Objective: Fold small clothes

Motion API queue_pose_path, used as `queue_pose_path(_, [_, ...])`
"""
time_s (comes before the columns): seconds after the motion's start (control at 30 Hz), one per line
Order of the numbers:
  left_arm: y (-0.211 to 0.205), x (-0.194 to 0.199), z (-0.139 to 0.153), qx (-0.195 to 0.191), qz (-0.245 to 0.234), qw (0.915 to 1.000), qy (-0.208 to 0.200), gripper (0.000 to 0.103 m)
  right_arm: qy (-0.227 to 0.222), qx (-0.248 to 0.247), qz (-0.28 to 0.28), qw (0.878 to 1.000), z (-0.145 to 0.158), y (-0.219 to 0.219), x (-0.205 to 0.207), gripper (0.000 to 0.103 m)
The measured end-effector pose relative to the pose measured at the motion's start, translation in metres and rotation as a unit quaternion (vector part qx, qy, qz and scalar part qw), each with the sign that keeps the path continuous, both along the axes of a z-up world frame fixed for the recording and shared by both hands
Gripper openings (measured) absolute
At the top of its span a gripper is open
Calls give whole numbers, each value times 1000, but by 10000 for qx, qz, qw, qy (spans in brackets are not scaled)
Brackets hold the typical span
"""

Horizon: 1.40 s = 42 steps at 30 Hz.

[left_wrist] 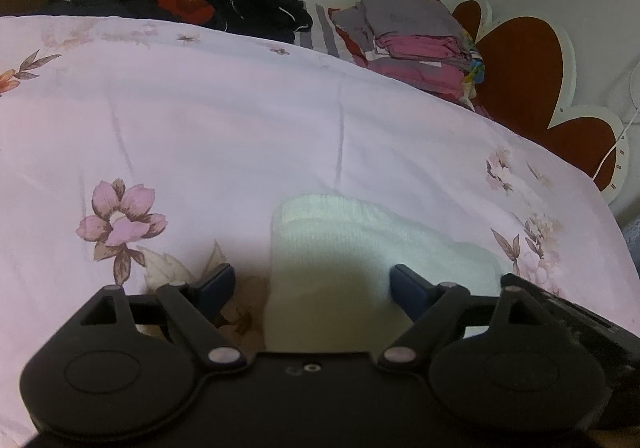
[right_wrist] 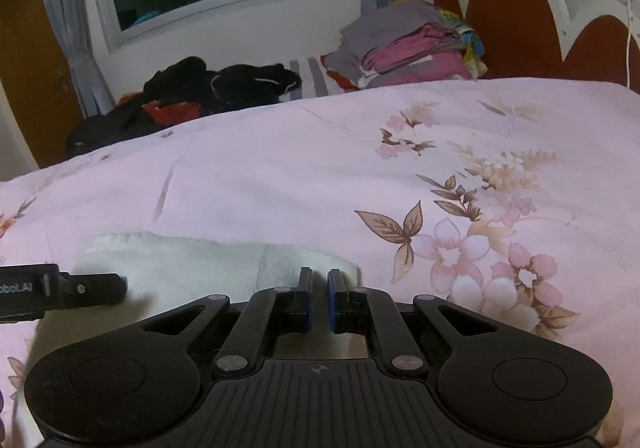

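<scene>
Two tongs sit low over the bed. My left tongs (left_wrist: 312, 288) gape wide, straddling the white knitted garment (left_wrist: 340, 248) without pinching it. My right tongs (right_wrist: 319, 284) are nearly closed, a thin gap left, at the garment's right end; whether they pinch it I cannot tell. It lies flat on the pink floral quilt (right_wrist: 280, 168). Folded clothes (right_wrist: 404, 48) are stacked beyond.
</scene>
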<state>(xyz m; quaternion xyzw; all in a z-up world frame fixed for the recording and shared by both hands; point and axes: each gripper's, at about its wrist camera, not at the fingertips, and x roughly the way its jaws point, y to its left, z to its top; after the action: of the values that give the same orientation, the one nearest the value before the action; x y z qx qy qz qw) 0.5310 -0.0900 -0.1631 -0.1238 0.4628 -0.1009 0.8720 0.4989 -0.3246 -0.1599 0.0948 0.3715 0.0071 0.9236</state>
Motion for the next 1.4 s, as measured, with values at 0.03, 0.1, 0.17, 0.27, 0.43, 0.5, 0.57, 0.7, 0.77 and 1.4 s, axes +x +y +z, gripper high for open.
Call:
queue_pose_path(0.03, [1, 0, 1, 4, 3, 10000, 11, 86, -40, 68, -13, 10000, 4, -1, -3, 7])
queue_pose_path(0.1, [2, -2, 5, 45, -6, 10000, 12, 85, -96, 159, -23, 9998, 11, -4, -10, 7])
queue_pose_path(0.17, [2, -7, 10, 86, -47, 9999, -42, 84, -171, 201, 32, 9996, 19, -3, -19, 7])
queue_pose_path(0.27, [2, -16, 17, 176, -147, 9996, -168, 84, -294, 164, 142, 9993, 31, -2, -36, 7])
queue_pose_path(0.43, [7, -43, 28, 123, -344, 9990, -264, 83, -366, 317, 270, 9985, 45, 1, -67, 7])
queue_pose_path(0.5, [9, -57, 31, 124, -423, 9987, -270, 83, -328, 344, 321, 9984, 47, 3, -80, 7])
queue_pose_path(0.57, [12, -71, 31, 108, -495, 9984, -256, 83, -255, 361, 377, 9983, 46, 4, -94, 7])
queue_pose_path(0.7, [17, -98, 23, 102, -599, 9981, -121, 83, -124, 408, 387, 9983, 39, 7, -120, 8])
queue_pose_path(0.77, [19, -106, 14, 109, -670, 9977, 19, 83, -44, 389, 339, 9987, 34, 8, -130, 8])
queue_pose_path(1.4, [22, -170, 8, 439, -1550, 9869, -78, 83, 632, 137, -280, 9975, 8, 20, -212, 59])
